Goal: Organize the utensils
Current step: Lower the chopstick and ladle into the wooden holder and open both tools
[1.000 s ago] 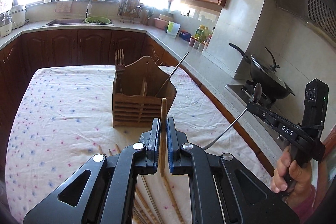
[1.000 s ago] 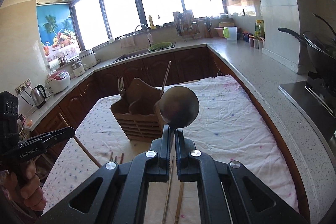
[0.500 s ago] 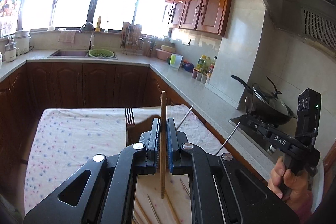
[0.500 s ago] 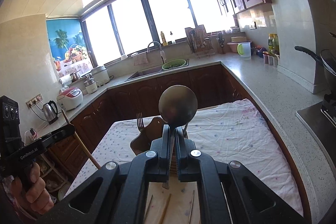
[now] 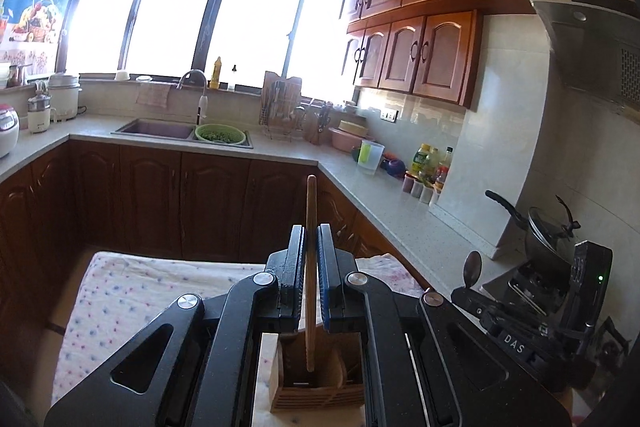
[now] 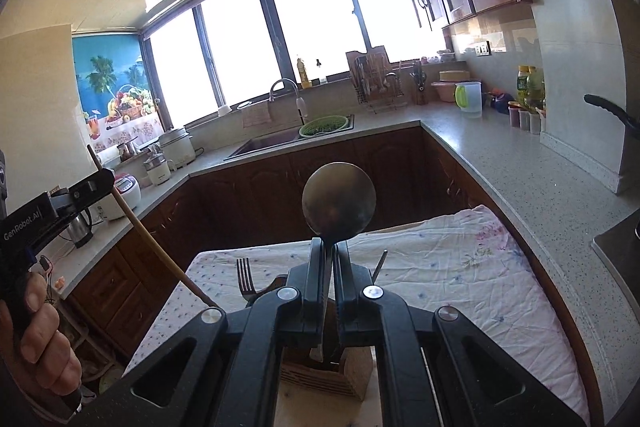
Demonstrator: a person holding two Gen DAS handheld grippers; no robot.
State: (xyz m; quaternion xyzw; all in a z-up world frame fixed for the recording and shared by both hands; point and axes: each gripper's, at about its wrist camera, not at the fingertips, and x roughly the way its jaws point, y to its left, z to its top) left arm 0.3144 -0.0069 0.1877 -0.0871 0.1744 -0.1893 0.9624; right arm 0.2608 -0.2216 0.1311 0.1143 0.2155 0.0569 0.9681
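Note:
My left gripper [image 5: 311, 239] is shut on a wooden chopstick [image 5: 311, 211] held upright, its lower end inside the wooden utensil caddy [image 5: 316, 393] right below the jaws. My right gripper [image 6: 329, 253] is shut on a metal spoon [image 6: 339, 199], bowl up, handle reaching down into the same caddy [image 6: 320, 375]. A fork [image 6: 244, 277] and a thin metal utensil [image 6: 379, 263] stand in the caddy. The left gripper and its chopstick also show at the left of the right wrist view [image 6: 86, 187]. The right gripper shows at the right of the left wrist view [image 5: 476, 297].
The caddy stands on a table with a flowered white cloth [image 6: 440, 267]. Kitchen counters [image 6: 520, 171] wrap around behind and to the right, with a sink [image 5: 160, 129], green colander [image 5: 220, 134], bottles, and a wok [image 5: 548, 231] on the stove.
Both grippers have come over the caddy and tilted up, so the caddy now sits directly under the jaws. The chopstick and the spoon handle now reach down into it.

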